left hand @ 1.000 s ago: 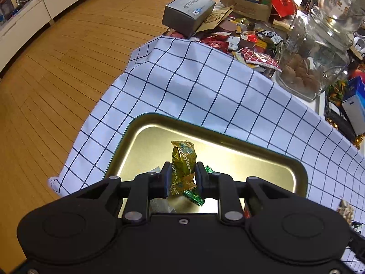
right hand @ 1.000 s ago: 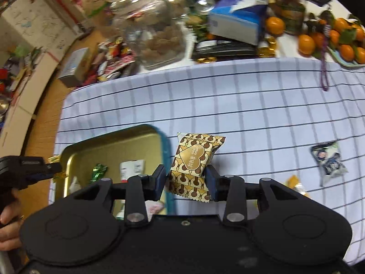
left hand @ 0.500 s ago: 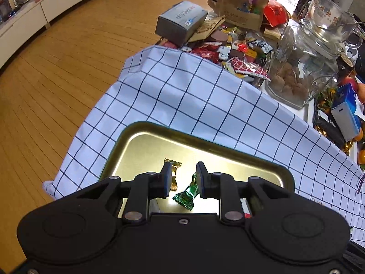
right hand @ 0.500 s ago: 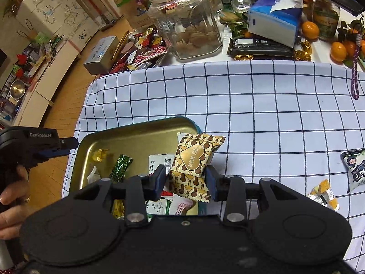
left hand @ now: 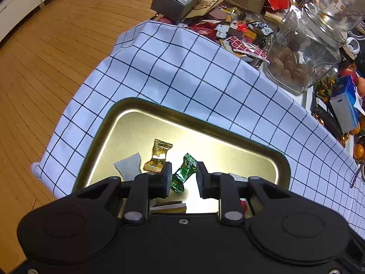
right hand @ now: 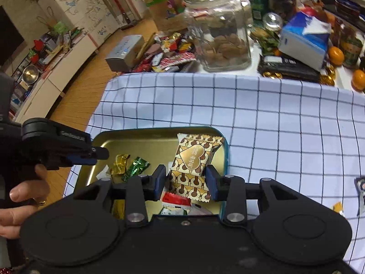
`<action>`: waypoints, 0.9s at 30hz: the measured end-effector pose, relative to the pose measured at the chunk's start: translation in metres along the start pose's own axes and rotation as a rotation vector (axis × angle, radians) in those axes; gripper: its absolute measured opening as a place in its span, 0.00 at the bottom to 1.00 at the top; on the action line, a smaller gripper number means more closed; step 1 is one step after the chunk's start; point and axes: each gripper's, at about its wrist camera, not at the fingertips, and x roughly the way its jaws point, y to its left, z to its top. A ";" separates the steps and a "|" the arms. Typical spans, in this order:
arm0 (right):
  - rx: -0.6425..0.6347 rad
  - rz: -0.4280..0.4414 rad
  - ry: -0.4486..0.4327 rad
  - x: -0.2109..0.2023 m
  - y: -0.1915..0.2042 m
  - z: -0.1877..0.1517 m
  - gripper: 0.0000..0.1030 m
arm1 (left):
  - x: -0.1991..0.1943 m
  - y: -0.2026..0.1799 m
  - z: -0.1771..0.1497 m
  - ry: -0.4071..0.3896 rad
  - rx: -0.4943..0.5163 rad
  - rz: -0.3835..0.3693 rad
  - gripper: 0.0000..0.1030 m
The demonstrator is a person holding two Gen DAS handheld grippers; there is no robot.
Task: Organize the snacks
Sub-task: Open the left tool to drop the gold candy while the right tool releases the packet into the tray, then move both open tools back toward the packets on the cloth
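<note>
Left gripper (left hand: 183,178) has let go: the gold candy (left hand: 158,156) it pinched a second ago now lies in the tin (left hand: 205,125) beside the green candy (left hand: 184,173), jaws spread and empty above them. Right gripper (right hand: 185,180) has carried the brown pack (right hand: 194,166) from over the cloth (right hand: 273,125) to over the tin's right side, still pinched between its pads. Judging by that, the drop comes next; loose packets (right hand: 360,187) remain on the cloth to the right.

The left gripper (right hand: 100,154) carries small white letters on its side, too blurred to read surely. The brown-and-gold snack packet (right hand: 194,162) has print on its heart, also unreadable.
</note>
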 end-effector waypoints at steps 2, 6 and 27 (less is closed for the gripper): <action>0.002 0.049 -0.056 -0.005 0.003 0.001 0.42 | 0.000 -0.002 -0.001 -0.003 0.013 0.002 0.32; 0.002 0.066 -0.064 -0.006 0.004 0.004 0.45 | 0.001 -0.006 -0.002 0.001 0.028 0.003 0.32; 0.076 -0.085 -0.001 -0.002 -0.039 -0.001 0.55 | -0.003 -0.059 -0.024 -0.024 0.216 0.002 0.32</action>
